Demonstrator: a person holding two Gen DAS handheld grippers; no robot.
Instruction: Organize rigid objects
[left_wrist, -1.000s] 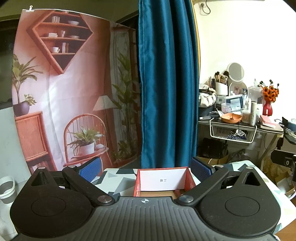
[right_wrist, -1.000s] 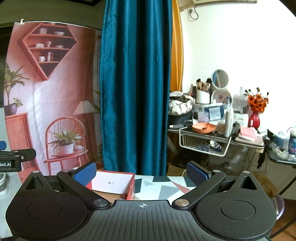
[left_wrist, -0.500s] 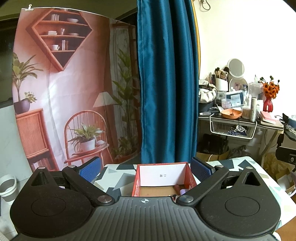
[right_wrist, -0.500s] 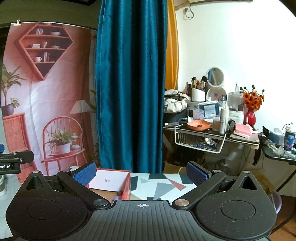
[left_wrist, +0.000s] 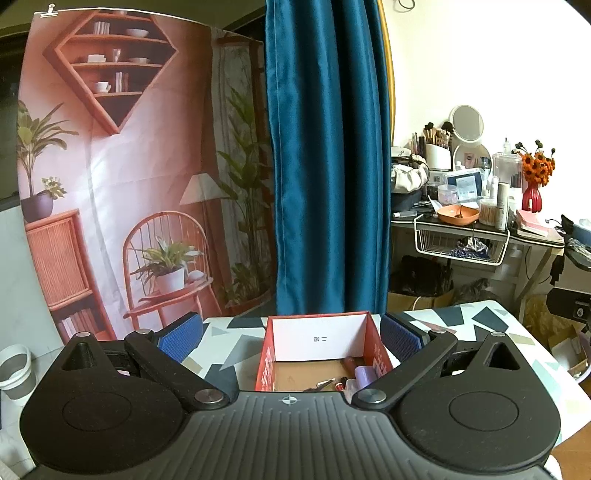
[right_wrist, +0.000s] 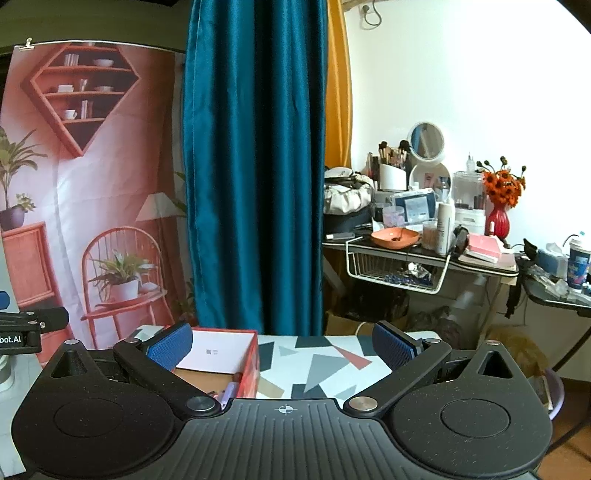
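A red cardboard box (left_wrist: 269, 360) with a white inner wall stands open on the patterned table (left_wrist: 229, 343). Inside it lie small items, among them a lilac tube (left_wrist: 364, 373) and a dark red stick (left_wrist: 349, 363). My left gripper (left_wrist: 291, 338) is open and empty, its blue pads either side of the box. In the right wrist view the box (right_wrist: 251, 363) sits at the left, with the lilac tube (right_wrist: 229, 391) inside. My right gripper (right_wrist: 282, 341) is open and empty above the table (right_wrist: 314, 362).
A blue curtain (left_wrist: 325, 166) and a printed backdrop (left_wrist: 129, 166) hang behind the table. A cluttered dressing table (right_wrist: 424, 243) with a wire basket stands at the right. A white bin (left_wrist: 14, 369) sits on the floor at the left.
Both grippers have tilted downward or risen, so more of the box's inside and the table top shows. The items in the box have come into view.
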